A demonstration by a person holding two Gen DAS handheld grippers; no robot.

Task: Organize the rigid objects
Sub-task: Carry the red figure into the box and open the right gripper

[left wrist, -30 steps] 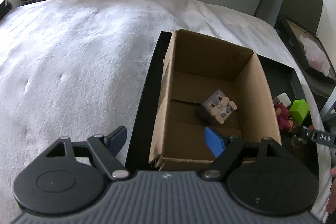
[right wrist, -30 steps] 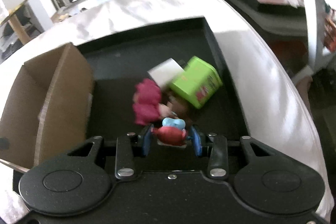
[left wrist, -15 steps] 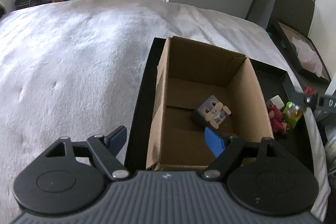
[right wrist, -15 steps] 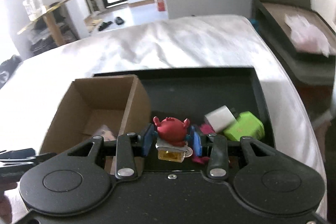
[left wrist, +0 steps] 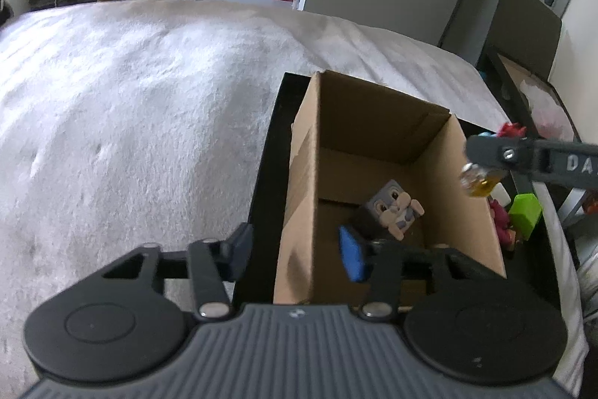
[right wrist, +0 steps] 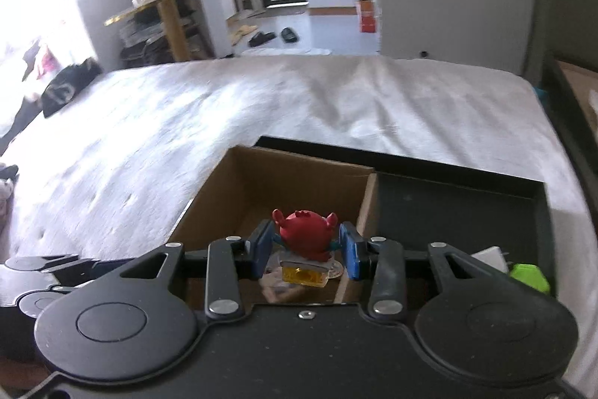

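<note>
An open cardboard box (left wrist: pixel 377 137) stands in a black tray (left wrist: pixel 267 167) on a white bed; it also shows in the right wrist view (right wrist: pixel 291 182). A grey rabbit figure (left wrist: pixel 394 210) lies inside the box. My right gripper (right wrist: pixel 304 249) is shut on a red crab figure (right wrist: pixel 303 237) with a yellow base and holds it above the box; it also shows in the left wrist view (left wrist: pixel 482 156) over the box's right wall. My left gripper (left wrist: pixel 295 245) is open and empty, its fingers astride the box's near left wall.
A green block (left wrist: pixel 526 216), a white block (left wrist: pixel 500 193) and a pink figure (left wrist: pixel 502 223) lie in the tray right of the box. The white bed (left wrist: pixel 149 100) spreads to the left. A dark shelf (left wrist: pixel 523 92) stands to the right.
My right gripper has lifted the red crab figure out of the tray and carried it left, over the box. My left gripper has stayed open at the box's near edge.
</note>
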